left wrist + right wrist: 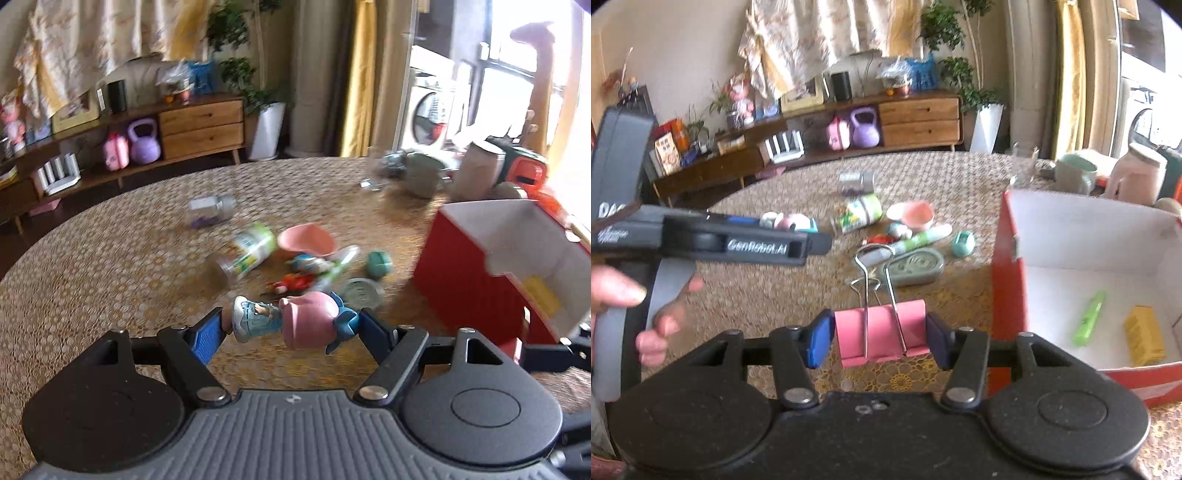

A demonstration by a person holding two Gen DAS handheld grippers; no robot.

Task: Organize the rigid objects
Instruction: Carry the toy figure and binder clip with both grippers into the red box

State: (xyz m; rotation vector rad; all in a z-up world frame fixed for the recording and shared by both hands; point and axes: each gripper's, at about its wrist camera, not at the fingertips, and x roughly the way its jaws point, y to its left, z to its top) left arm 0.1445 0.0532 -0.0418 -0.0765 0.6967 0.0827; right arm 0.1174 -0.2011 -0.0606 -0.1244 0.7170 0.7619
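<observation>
The left gripper (291,325) is gripping a pink-hatted toy figurine (291,321) end to end, fingers clamped only on its tips, above the table (110,258). The right gripper (881,334) is clamping a pink binder clip (881,334) by its sides beside the red box (1008,280). The figurine is risking pivoting or popping out; the clip's smooth faces could be sliding free before either is reaching the box.

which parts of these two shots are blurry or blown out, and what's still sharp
Left wrist view: table clutter like the green-label bottle is motion-smeared, the window at right is blown out, and the toy figure in the left gripper stays sharp. Right wrist view: the pink binder clip in the right gripper is crisp, background softer, edges fisheye-bent.
</observation>
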